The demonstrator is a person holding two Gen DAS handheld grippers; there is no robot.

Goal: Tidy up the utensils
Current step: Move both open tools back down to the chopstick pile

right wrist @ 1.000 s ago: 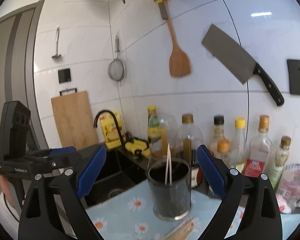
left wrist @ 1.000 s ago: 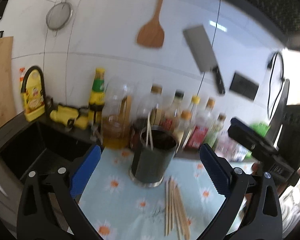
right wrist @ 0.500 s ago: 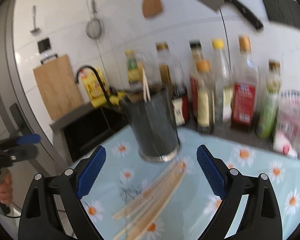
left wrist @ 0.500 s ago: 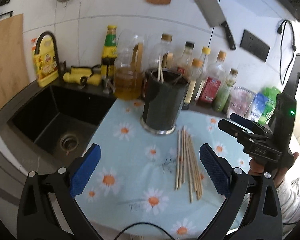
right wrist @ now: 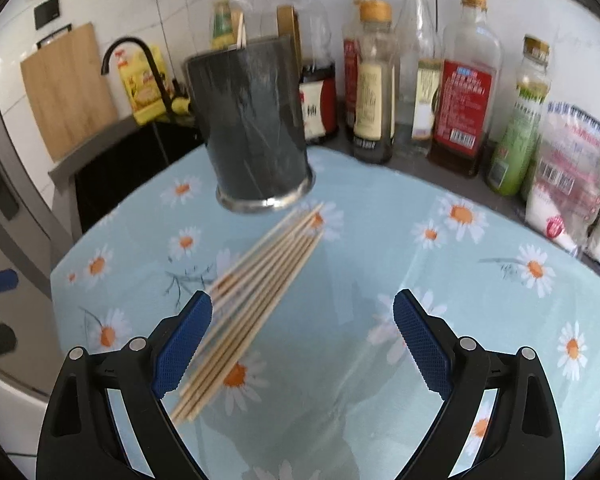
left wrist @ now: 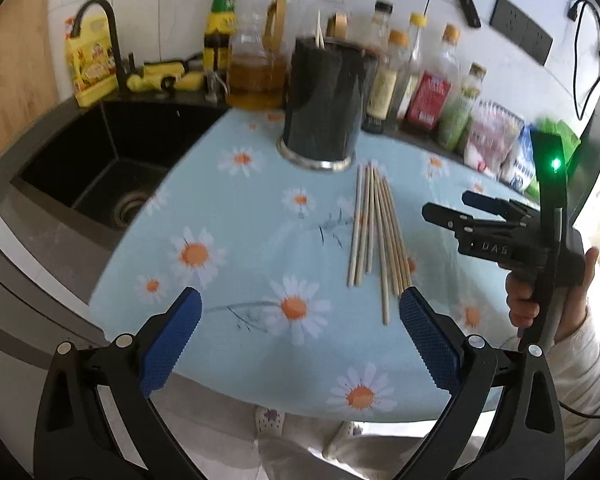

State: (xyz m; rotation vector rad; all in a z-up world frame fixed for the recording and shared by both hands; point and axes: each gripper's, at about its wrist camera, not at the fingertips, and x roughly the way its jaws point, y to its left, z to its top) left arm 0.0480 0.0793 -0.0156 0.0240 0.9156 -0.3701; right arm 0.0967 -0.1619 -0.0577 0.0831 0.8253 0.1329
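Several wooden chopsticks point(left wrist: 376, 232) lie side by side on the daisy-print tablecloth point(left wrist: 240, 248), just in front of a dark cylindrical utensil holder point(left wrist: 326, 104) with a chopstick or two standing in it. My left gripper point(left wrist: 300, 338) is open and empty, above the table's near edge, short of the chopsticks. My right gripper point(right wrist: 302, 338) is open and empty, low over the cloth; the chopsticks point(right wrist: 256, 292) run under its left finger, the holder point(right wrist: 252, 124) behind. The right gripper also shows in the left wrist view point(left wrist: 472, 210), right of the chopsticks.
A row of sauce and oil bottles point(right wrist: 420, 72) stands along the wall behind the holder, with bagged goods point(right wrist: 572, 184) at the right. A black sink point(left wrist: 100, 160) with a faucet lies left of the table. A cutting board point(right wrist: 66, 88) leans at the far left.
Both grippers have tilted downward and come lower toward the table; the chopsticks and holder now sit higher and larger in view. Both stay open and empty.
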